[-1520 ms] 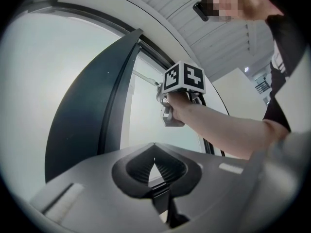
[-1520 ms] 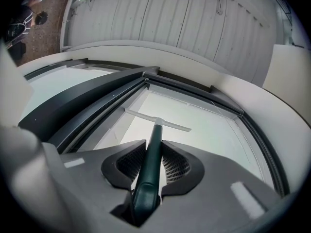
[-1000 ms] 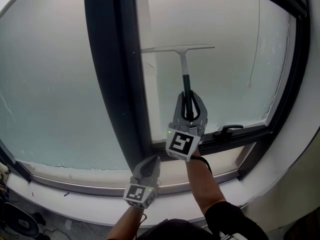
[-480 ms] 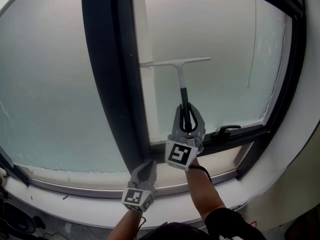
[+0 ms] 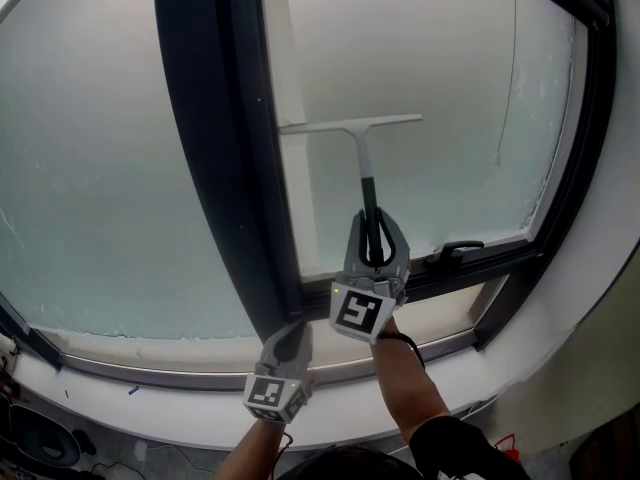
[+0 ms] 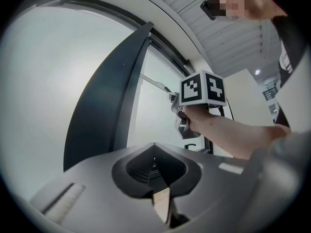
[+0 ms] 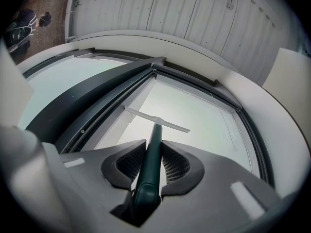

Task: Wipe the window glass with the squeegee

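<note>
Dark green handle and pale blade: the squeegee point(image 5: 364, 163) stands upright against the window glass point(image 5: 450, 78) of the right-hand pane. Its blade runs level across the pane, with the left end just beside the dark frame post point(image 5: 215, 158). From the blade the handle runs straight down into the right gripper point(image 5: 377, 226).

In the right gripper view the green handle point(image 7: 150, 161) lies lengthwise down the middle of the right gripper point(image 7: 152, 152). The jaws are clenched on it from both sides, their ribbed pads pressing on the shaft. The thicker butt end of the handle sits back behind the pads, and the blade lies well beyond the jaw tips.

The right gripper's marker cube point(image 5: 361, 311) sits below the jaws, with the person's forearm point(image 5: 405, 373) behind it. To its right, a black window latch point(image 5: 455, 251) lies on the lower frame rail.

The left gripper point(image 5: 293, 330) hangs lower and to the left, near the foot of the frame post and above the white sill point(image 5: 170, 408), well apart from the squeegee. In its own view the left gripper point(image 6: 154, 152) has its jaws pressed together with nothing between them. Beyond them the right gripper's cube point(image 6: 202, 88) shows ahead.

Left of the post, a second frosted pane point(image 5: 90, 168) fills the rest of the head view.
</note>
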Demonstrator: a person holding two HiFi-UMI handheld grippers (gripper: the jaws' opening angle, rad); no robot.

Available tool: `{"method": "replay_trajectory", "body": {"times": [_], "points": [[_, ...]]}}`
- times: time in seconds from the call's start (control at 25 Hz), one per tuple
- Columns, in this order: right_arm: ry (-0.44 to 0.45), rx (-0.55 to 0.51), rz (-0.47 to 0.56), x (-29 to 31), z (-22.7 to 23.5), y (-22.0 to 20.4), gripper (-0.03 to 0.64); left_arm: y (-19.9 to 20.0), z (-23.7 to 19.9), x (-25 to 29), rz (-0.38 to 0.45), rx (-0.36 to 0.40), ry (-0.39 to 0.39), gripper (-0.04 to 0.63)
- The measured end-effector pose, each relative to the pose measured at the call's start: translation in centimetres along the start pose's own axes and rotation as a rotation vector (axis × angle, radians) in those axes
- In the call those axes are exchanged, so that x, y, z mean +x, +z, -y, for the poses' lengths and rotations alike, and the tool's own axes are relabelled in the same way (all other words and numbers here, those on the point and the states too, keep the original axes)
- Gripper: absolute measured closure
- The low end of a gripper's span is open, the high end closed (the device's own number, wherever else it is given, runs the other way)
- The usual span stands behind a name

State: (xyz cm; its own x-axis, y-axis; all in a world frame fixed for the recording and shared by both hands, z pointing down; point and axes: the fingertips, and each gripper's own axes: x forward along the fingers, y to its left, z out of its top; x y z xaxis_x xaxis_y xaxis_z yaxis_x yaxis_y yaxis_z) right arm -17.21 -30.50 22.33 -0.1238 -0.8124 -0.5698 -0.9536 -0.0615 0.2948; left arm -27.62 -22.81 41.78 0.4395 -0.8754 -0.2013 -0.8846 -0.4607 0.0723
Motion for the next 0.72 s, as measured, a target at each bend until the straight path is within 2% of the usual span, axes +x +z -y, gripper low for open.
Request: {"method": "replay_trajectory", "body": {"times": [0.72], "points": [[0.016,-0.045,-0.058,-2.9,-0.7,-3.1,0.517,-1.7,-0.1,-0.8,-0.020,-0.061,0.013,0.597]]}}
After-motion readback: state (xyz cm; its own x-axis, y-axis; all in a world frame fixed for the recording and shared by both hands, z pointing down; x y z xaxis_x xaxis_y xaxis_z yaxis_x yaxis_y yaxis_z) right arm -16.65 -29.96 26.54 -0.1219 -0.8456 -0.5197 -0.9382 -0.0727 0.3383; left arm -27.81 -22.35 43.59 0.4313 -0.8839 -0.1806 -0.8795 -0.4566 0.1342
